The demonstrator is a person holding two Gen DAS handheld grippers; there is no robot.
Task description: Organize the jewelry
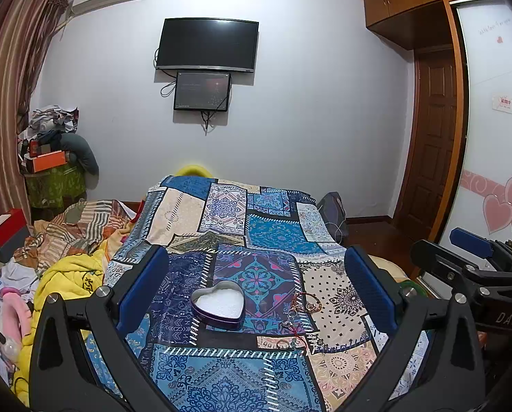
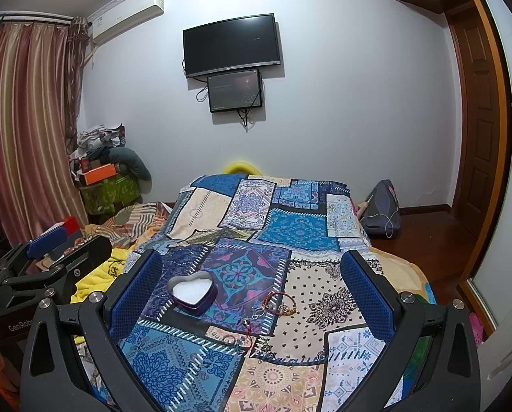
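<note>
- Left gripper (image 1: 256,285): jaws spread wide, nothing between them, raised above the patchwork bedspread (image 1: 228,213).
- Right gripper (image 2: 252,288): jaws likewise spread wide, holding nothing, above the same bedspread.
- Heart-shaped tin (image 1: 218,304): open, white lining visible, resting on the bedspread between the left gripper's fingers.
- Jewelry: red-and-gold bracelet (image 1: 307,302) just right of the tin; rings (image 1: 283,343) and small pieces nearer the camera, apart from the tin.
- Wall-mounted TV (image 1: 206,44) beyond the bed.

one heart tin (image 1: 218,305), two screens (image 1: 206,44), two claws (image 1: 256,292).
</note>
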